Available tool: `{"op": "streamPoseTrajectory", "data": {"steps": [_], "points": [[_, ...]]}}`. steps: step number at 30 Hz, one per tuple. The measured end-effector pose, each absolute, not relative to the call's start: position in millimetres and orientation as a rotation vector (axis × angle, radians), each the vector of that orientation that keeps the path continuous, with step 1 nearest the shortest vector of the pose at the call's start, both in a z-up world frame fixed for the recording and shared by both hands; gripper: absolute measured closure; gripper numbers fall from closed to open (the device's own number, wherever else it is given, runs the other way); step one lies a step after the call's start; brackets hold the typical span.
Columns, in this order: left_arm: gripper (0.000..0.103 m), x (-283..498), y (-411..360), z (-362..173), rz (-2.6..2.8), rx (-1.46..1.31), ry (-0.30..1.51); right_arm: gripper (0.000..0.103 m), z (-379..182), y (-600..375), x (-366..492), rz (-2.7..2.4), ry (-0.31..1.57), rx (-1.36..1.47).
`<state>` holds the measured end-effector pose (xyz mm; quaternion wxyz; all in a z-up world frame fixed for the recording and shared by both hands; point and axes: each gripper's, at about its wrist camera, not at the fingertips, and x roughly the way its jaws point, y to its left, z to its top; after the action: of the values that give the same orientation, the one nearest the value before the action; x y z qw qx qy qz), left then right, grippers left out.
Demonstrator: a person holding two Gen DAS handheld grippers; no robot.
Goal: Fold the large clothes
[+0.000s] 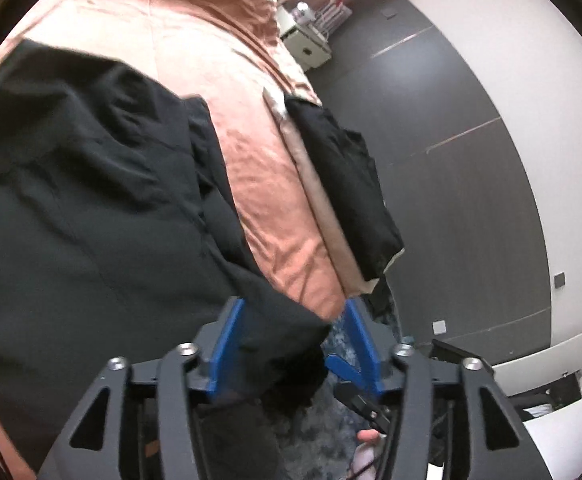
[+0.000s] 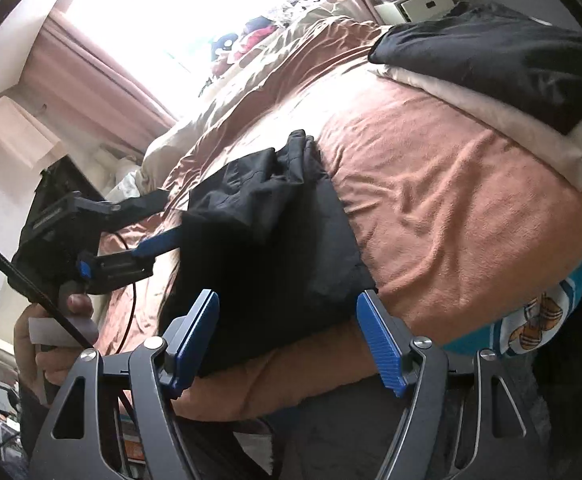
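Bed [image 1: 247, 168] with a salmon-brown cover, wrinkled, fills most of both views.

Dark garment [image 1: 91, 208] lies spread over the near part of the bed, creased and bunched at its far end. In the right wrist view the same garment [image 2: 267, 248] reads as a black mass reaching to the bed's near edge, with a rumpled fold on top.

Left gripper [image 1: 295, 344]: blue fingers [image 1: 227, 344] stand apart. A corner of the dark garment hangs between them and lies against the left finger; the right finger is clear of the cloth. Not clamped; jaws parted. From the right wrist view the left gripper [image 2: 167, 220] points in from the left, its blue finger at the garment's left side, and a hand [image 2: 51, 344] grips its handle, a black cable running past it.

Right gripper [image 2: 291, 340]: blue fingers [image 2: 383, 344] spread wide, the garment's near edge in the gap between them. Pads do not press the fabric; jaws parted, holding nothing.

Second black garment [image 1: 347, 184], folded, sits on a pale pillow [image 1: 319, 208] at the bed's right edge; also seen at upper right [image 2: 503, 60] in the right wrist view.

White nightstand [image 1: 303, 40] beyond the bed. Pink curtain [image 2: 91, 80] beside a bright window. Dark grey wall panels [image 1: 431, 128] to the right.
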<state>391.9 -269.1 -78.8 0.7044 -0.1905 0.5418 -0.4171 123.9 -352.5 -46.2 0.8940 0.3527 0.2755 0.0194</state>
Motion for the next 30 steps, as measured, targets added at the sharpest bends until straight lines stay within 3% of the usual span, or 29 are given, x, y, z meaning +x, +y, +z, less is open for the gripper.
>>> {"op": "streamPoseTrajectory", "data": {"steps": [8,18,20,21,22,25,30], "points": [[0.033,391,-192,-57,-0.755,-0.413,1.086,0.033,-55,-348,174,0.143,0.602,0.759],[0.032,388,-112,-131,-0.494,-0.416,1.154,0.033,-56,-342,217,0.139,0.611,0.776],[0.032,386,-110,-153,-0.469,-0.398,1.202,0.042,-56,-344,220,0.024,0.616,0.699],[0.032,386,-113,-159,-0.473,-0.399,1.215,0.064,-56,-344,223,0.039,0.620,0.676],[0.032,384,-115,-167,-0.486,-0.405,1.237,0.074,-59,-345,225,0.061,0.628,0.684],[0.036,380,-125,-174,-0.524,-0.415,1.245,0.085,-68,-352,226,0.059,0.634,0.673],[0.049,373,-145,-157,-0.547,-0.342,1.219,0.087,-90,-370,219,0.024,0.630,0.737]]}}
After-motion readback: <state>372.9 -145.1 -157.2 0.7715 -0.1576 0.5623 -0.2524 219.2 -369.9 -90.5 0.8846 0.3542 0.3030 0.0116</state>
